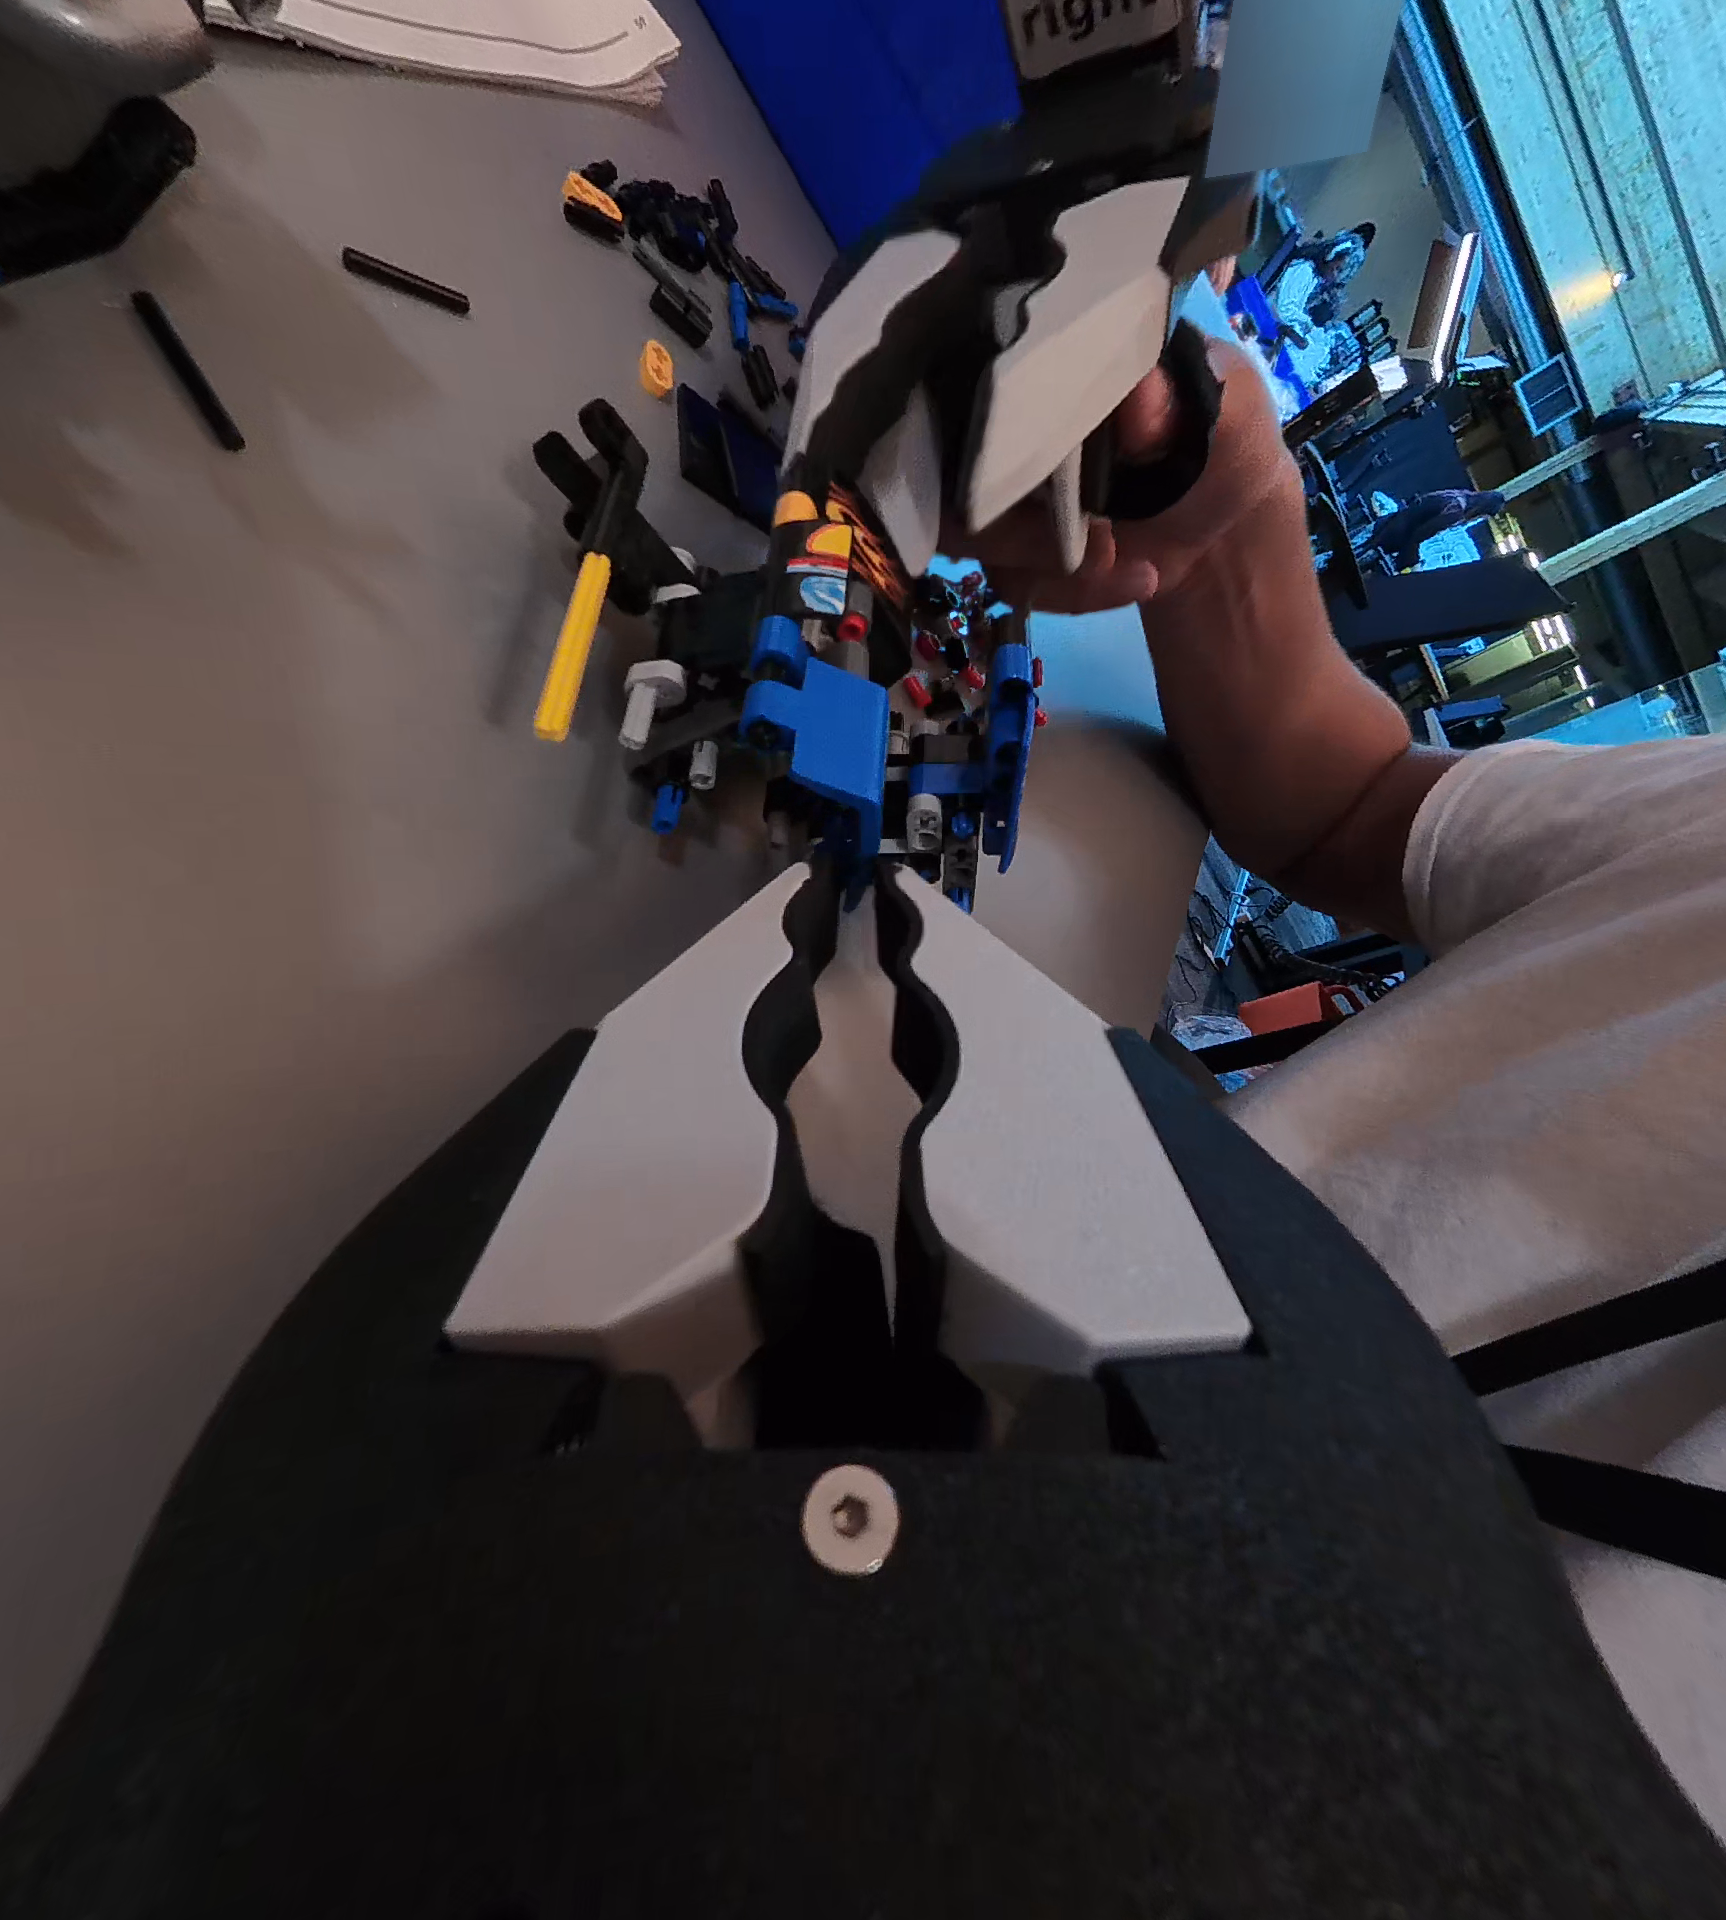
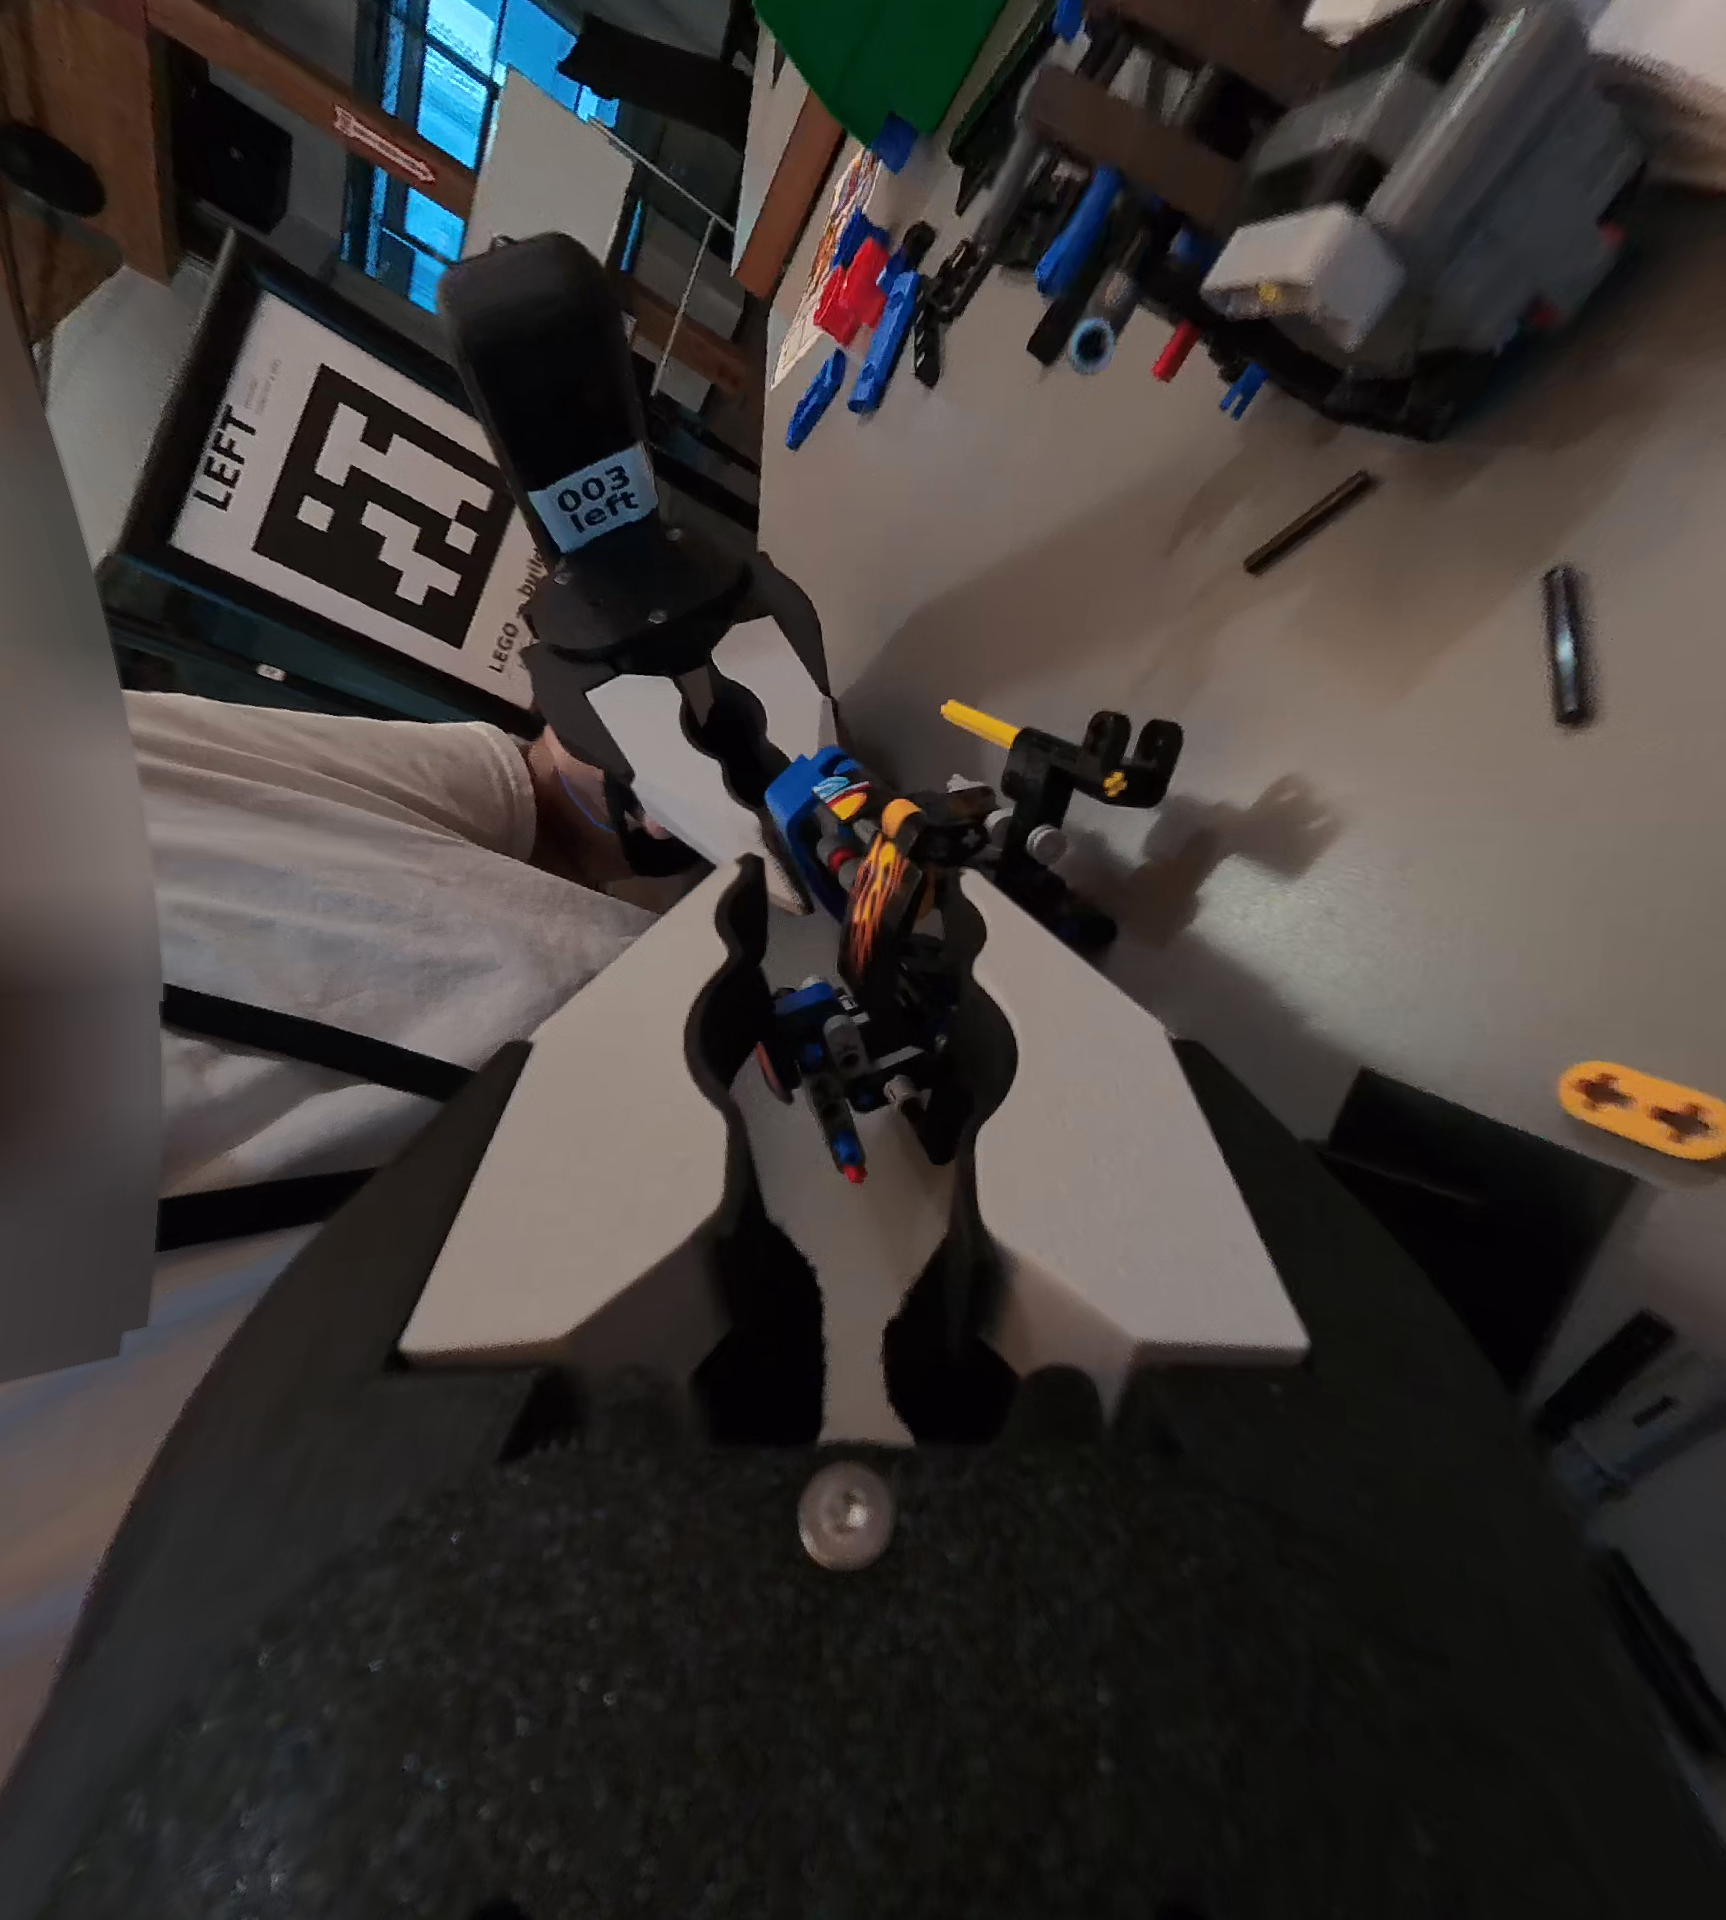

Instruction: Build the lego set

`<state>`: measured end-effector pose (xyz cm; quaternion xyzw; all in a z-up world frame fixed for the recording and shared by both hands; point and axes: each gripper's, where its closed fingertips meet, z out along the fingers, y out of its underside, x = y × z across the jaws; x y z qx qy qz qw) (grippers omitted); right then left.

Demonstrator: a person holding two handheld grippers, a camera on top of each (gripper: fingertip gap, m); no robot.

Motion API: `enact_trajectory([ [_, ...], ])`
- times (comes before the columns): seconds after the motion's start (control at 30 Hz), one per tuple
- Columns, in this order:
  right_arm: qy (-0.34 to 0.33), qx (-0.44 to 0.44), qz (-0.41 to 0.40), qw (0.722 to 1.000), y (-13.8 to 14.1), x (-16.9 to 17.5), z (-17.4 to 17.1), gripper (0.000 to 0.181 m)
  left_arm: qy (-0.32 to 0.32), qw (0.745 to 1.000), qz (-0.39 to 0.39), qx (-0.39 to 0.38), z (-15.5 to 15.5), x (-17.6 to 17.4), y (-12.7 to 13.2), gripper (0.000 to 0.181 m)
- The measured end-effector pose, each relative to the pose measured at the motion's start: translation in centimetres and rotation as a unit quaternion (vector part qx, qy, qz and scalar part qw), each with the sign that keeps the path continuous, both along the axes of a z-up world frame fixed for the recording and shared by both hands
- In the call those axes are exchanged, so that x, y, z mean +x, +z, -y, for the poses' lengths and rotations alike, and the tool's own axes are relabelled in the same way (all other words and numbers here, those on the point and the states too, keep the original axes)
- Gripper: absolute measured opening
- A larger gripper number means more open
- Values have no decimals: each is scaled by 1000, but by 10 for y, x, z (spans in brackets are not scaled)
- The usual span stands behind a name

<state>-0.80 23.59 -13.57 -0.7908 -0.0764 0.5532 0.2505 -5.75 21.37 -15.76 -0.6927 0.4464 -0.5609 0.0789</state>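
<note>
A small blue and black lego model with a flame-sticker panel is held just above the grey table. My left gripper is shut on the model's blue near end. My right gripper is closed around the model's other end, with the flame panel and pins between its fingers. It enters the left wrist view from above; the left gripper shows in the right wrist view. A black connector with a yellow axle sticks out of the model's side toward the table.
Two loose black axles lie on the table. A heap of black, blue and yellow pieces sits behind the model. A yellow flat beam lies at right. Blue and red parts and grey boxes are farther off. The tips of one gripper are about 7 cm away from the tips of the other.
</note>
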Motion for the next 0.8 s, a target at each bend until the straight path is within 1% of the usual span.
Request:
enact_trajectory([
  [0.1,18,35,52,998,0,16,4,33,-7,1000,-3,-5,2,-1,-1,13],
  [0.17,45,44,107,992,-12,23,12,31,-11,1000,-6,-2,3,-2,-2,15],
  [0.23,56,67,162,983,-26,27,14,26,-10,1000,-7,5,3,-2,-3,15],
  [0.33,83,108,174,975,-26,15,17,18,-10,1000,-13,22,2,-1,-5,13],
  [0.43,107,137,202,964,-31,8,21,18,-8,999,-12,38,-1,2,-5,6],
  [0.53,125,152,221,955,-30,11,27,19,-7,999,-10,38,-4,3,-5,5],
  [0.6,129,157,236,950,-25,21,31,21,-12,999,-3,34,-3,3,-3,4],
  [0.7,146,198,229,942,-11,20,41,27,-27,999,-5,46,-1,1,-4,5],
  [0.8,138,235,257,927,-12,15,40,27,-45,996,-14,76,-4,0,-7,12],
])
